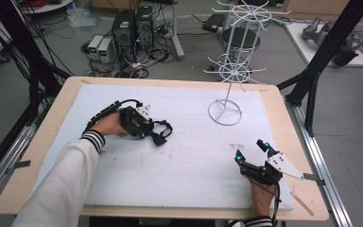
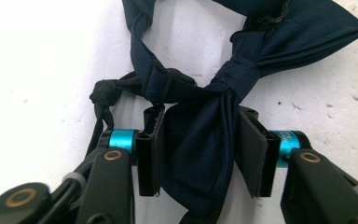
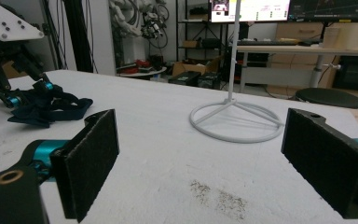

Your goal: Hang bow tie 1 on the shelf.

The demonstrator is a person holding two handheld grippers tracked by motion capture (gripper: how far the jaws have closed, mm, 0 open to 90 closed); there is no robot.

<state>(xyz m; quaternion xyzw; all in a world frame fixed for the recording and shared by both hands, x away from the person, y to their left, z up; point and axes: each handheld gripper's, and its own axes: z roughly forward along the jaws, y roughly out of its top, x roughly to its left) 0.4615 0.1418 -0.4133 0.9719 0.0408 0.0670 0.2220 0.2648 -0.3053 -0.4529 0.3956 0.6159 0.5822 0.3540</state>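
Observation:
A dark navy bow tie [image 1: 162, 132] with a black strap lies on the white foam board [image 1: 179, 175], left of the middle. My left gripper [image 1: 152, 135] reaches it from the left, held in a hand with a white sleeve. In the left gripper view, one wing of the bow tie [image 2: 200, 140] fills the gap between the two pads [image 2: 151, 154], which press on it from both sides. My right gripper [image 1: 251, 151] rests near the front right of the board, jaws wide open with nothing between them [image 3: 200, 158]. From there the bow tie [image 3: 46, 109] shows far left.
A white wire display stand [image 1: 227, 71] rises at the back right of the board, its ring base [image 3: 233, 136] ahead of the right gripper. Black frame posts [image 1: 321, 52] flank the wooden table [image 1: 42, 142]. Computers [image 1: 132, 28] and cables sit on the floor behind.

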